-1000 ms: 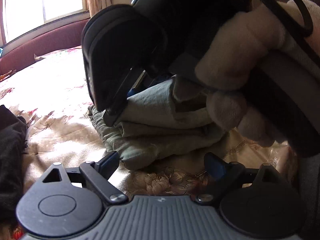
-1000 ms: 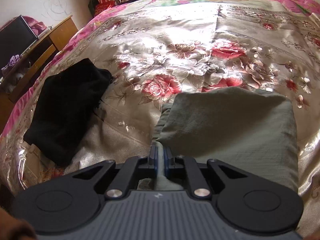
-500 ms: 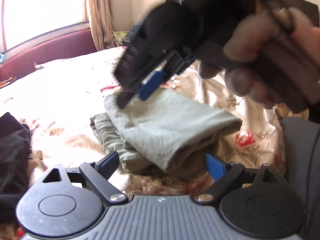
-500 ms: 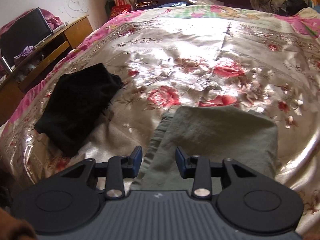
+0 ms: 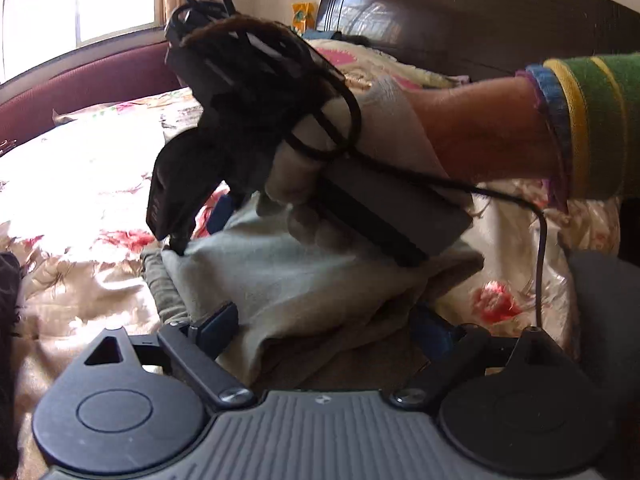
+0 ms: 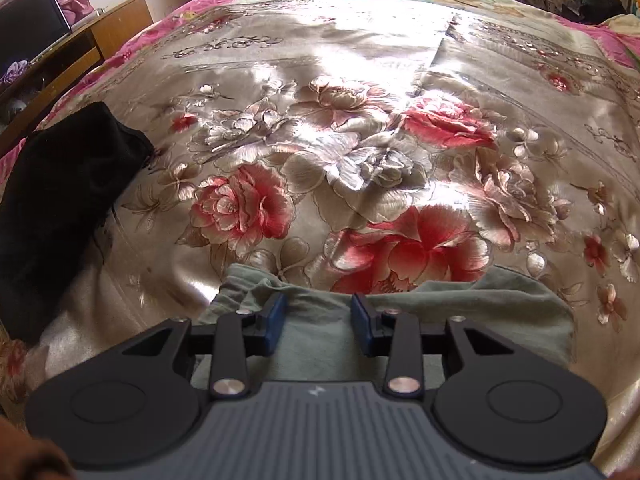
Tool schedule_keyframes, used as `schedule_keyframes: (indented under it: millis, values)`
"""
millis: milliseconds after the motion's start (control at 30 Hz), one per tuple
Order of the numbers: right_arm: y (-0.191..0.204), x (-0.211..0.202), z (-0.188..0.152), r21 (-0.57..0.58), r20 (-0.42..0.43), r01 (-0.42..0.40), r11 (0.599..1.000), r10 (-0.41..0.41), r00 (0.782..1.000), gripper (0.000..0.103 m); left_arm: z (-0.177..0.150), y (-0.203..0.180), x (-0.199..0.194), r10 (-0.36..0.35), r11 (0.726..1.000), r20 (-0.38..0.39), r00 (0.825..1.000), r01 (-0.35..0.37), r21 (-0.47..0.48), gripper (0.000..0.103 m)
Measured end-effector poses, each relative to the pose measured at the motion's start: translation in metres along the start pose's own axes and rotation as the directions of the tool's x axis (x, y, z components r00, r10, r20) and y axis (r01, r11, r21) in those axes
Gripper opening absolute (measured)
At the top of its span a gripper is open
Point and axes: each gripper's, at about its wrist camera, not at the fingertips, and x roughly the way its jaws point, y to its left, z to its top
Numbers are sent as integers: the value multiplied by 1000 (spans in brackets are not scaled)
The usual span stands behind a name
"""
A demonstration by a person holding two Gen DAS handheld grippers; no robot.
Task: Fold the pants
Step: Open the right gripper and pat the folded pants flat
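Note:
The grey-green pants [image 5: 280, 280] lie folded in a thick stack on the flowered bedspread [image 5: 80, 184]. My left gripper [image 5: 324, 328] is open, its fingers on either side of the stack's near edge. My right gripper [image 6: 318, 320] is open, its blue pads [image 6: 274, 320] resting over the top of the pants [image 6: 460, 304] near their far edge. In the left wrist view the right gripper [image 5: 188, 236], held in a gloved hand, presses its tips on the far left corner of the stack.
A black garment [image 6: 60, 184] lies on the bed at the left and also shows in the left wrist view [image 5: 8, 320]. A wooden desk [image 6: 80, 48] stands beyond the bed's left edge. A dark headboard [image 5: 480, 20] and a maroon sofa back [image 5: 80, 80] stand behind.
My right gripper let go of the pants' edge, opened, lifted and came back down on the top of the stack. My left gripper moved closer, its open fingers now around the near edge.

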Motion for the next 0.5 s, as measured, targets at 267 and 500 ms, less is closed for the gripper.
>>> schedule_keyframes:
  millis: [267, 500]
  values:
    - [-14, -52, -3, 54, 121, -34, 998, 27, 992, 41, -16, -16, -13, 24, 997, -10, 1000, -23, 79, 103]
    - [-27, -115, -71, 24, 146, -10, 1000, 6, 989, 41, -11, -12, -15, 57, 998, -32, 998, -56, 35, 103]
